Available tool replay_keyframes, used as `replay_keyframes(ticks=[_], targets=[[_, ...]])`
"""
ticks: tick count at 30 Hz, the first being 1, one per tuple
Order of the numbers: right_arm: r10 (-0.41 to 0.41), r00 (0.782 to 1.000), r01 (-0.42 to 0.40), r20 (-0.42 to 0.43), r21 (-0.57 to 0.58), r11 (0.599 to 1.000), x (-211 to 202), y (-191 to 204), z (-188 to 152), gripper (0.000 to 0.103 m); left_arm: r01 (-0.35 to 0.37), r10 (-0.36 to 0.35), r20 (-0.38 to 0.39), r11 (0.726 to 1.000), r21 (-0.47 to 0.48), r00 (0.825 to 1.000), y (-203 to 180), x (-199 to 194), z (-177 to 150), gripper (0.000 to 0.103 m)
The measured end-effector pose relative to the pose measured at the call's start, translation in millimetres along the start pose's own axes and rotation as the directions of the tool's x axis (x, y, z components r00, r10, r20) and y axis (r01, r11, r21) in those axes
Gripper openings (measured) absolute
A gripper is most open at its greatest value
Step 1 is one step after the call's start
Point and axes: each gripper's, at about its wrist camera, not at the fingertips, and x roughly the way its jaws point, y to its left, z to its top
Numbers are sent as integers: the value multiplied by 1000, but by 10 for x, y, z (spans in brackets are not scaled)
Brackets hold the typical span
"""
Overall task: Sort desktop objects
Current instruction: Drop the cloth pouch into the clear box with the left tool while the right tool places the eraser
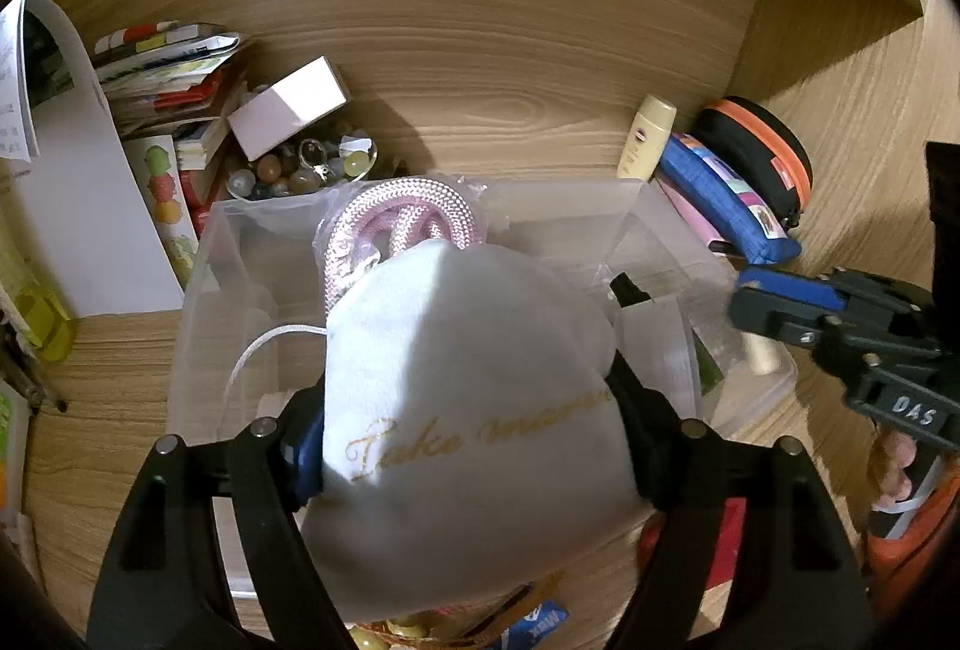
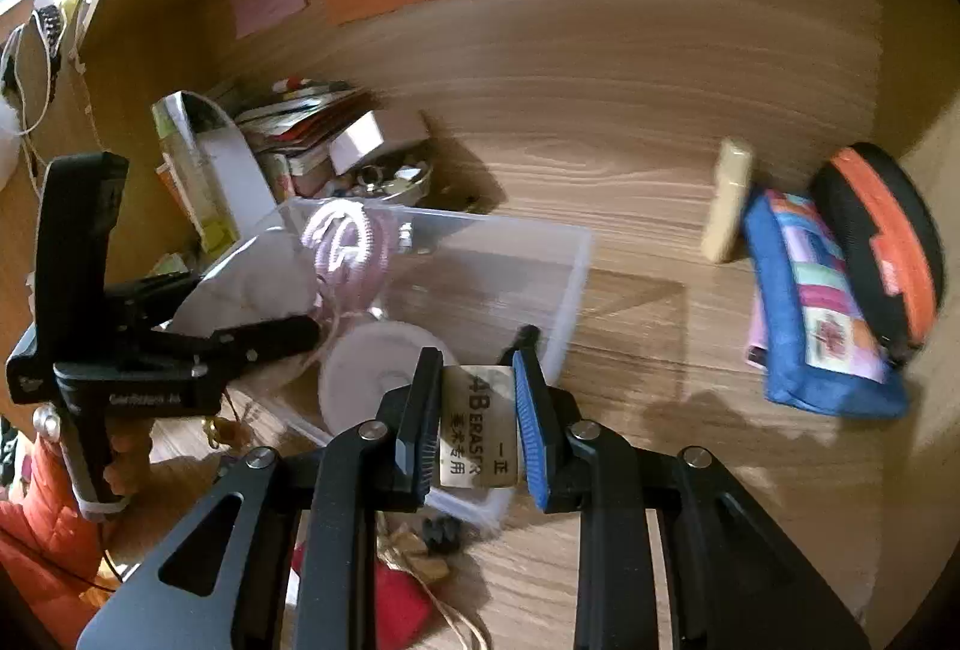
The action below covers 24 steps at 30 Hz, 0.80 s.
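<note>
My left gripper is shut on a white cloth pouch with gold lettering, held over a clear plastic box. Both fingers press the pouch's sides. A coil of pink rope lies in the box just beyond the pouch. In the right wrist view my right gripper is shut on a beige 4B eraser, above the box's near right corner. A round white disc lies in the box below it. The left gripper with the pouch shows at the left there.
A blue patchwork pencil case, a black and orange round case and a cream tube lie at the right. Behind the box are a bowl of beads, a pink carton and stacked booklets. Wooden walls enclose the desk.
</note>
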Motion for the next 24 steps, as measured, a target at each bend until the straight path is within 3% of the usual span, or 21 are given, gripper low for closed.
replay_keyframes(ticks=[3, 6, 9, 10, 11, 13, 15, 17, 24], targets=[[6, 1000, -6, -22, -17, 1000, 138, 60, 10, 22, -1, 1, -1, 1000, 12, 1000, -29, -10, -1, 82], [-1, 1000, 0, -28, -23, 1000, 178, 85, 11, 22, 28, -28, 7, 1000, 0, 1000, -9, -44, -3, 94], [-16, 999, 14, -28, -39, 999, 152, 116, 10, 24, 58, -58, 10, 998, -17, 998, 22, -64, -5, 95], [-30, 999, 28, -28, -44, 999, 131, 130, 1, 31, 62, -62, 10, 998, -20, 998, 27, -65, -5, 95], [-46, 999, 44, -25, -48, 998, 113, 138, -3, 44, 64, -64, 9, 998, -22, 998, 30, -65, -5, 95], [-80, 997, 80, 2, -59, 995, 34, 171, -30, 58, 70, -70, 7, 997, -30, 998, 37, -69, -5, 96], [-102, 995, 103, 18, -62, 993, -57, 190, -51, 65, 78, -78, -1, 996, -49, 997, 58, -92, 10, 96], [-135, 990, 136, 30, -56, 989, -137, 196, -73, 83, 89, -89, 1, 993, -77, 996, 91, -154, 30, 96], [-201, 979, 204, 44, -67, 977, -361, 242, -188, 92, 15, -8, 73, 995, -103, 997, 196, -595, 59, 100]])
